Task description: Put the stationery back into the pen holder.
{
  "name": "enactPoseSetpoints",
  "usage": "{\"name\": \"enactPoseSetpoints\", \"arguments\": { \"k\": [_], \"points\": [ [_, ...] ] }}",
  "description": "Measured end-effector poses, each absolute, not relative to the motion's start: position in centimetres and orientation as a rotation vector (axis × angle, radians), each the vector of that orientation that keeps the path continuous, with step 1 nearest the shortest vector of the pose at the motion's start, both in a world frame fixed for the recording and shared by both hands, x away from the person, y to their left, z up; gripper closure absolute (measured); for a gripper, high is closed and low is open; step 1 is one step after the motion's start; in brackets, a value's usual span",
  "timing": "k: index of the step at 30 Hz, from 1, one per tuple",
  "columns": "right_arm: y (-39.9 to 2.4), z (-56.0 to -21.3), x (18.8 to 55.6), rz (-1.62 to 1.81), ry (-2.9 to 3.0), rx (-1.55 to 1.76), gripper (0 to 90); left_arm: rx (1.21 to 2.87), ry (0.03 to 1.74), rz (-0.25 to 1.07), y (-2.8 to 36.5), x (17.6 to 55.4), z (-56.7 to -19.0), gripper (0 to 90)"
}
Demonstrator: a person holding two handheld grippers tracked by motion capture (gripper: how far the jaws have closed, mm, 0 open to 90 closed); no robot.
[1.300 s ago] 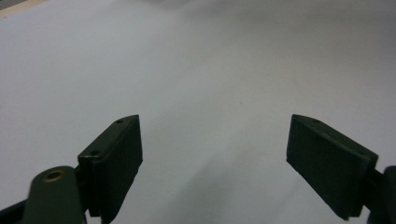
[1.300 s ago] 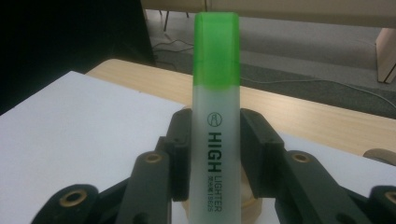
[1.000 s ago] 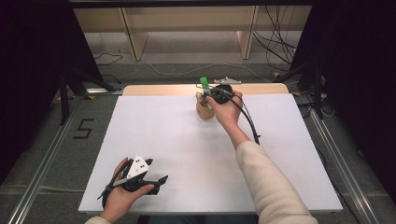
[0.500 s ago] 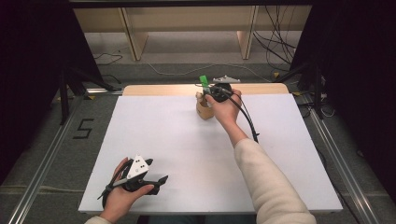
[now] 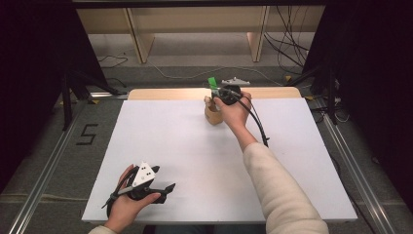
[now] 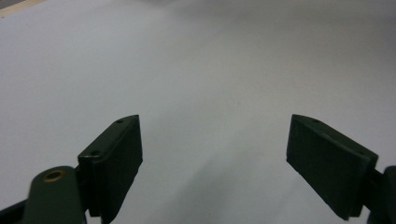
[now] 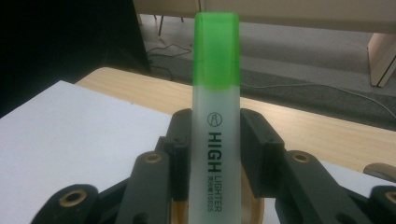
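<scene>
A green-capped highlighter (image 7: pixel 216 116) stands upright between the jaws of my right gripper (image 7: pixel 215 154), which is shut on its pale barrel. Below it the rim of a tan wooden cup (image 7: pixel 254 215) shows. In the high view the right gripper (image 5: pixel 223 95) holds the highlighter (image 5: pixel 213 83) over the wooden cup (image 5: pixel 212 115) at the far middle of the white table (image 5: pixel 185 146). My left gripper (image 5: pixel 160 191) rests near the front left edge, its jaws wide apart. In the left gripper view my left gripper (image 6: pixel 215 158) stands open over bare white surface.
A wooden strip (image 5: pixel 160 93) runs along the table's far edge. Behind it are shelf legs (image 5: pixel 137 36) and loose cables (image 5: pixel 287 53) on the floor. Metal rails (image 5: pixel 46 185) flank the table on both sides. A cable (image 5: pixel 258 127) trails from the right gripper across the table.
</scene>
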State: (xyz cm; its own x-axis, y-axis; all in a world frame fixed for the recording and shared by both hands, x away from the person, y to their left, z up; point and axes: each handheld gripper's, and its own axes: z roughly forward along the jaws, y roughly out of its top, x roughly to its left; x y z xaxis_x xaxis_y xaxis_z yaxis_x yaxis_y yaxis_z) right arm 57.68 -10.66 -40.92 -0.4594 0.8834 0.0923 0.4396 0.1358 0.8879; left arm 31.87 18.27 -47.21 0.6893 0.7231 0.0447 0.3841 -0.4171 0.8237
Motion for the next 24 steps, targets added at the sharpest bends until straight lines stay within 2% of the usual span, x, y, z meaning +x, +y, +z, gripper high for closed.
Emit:
{"name": "enactPoseSetpoints", "arguments": {
  "k": [24],
  "points": [
    [-10.24,-41.70,58.45,1.284,1.941,1.285,66.3,2.045,0.849,0.499,18.27,31.86,-47.24,18.3]
  ]
}}
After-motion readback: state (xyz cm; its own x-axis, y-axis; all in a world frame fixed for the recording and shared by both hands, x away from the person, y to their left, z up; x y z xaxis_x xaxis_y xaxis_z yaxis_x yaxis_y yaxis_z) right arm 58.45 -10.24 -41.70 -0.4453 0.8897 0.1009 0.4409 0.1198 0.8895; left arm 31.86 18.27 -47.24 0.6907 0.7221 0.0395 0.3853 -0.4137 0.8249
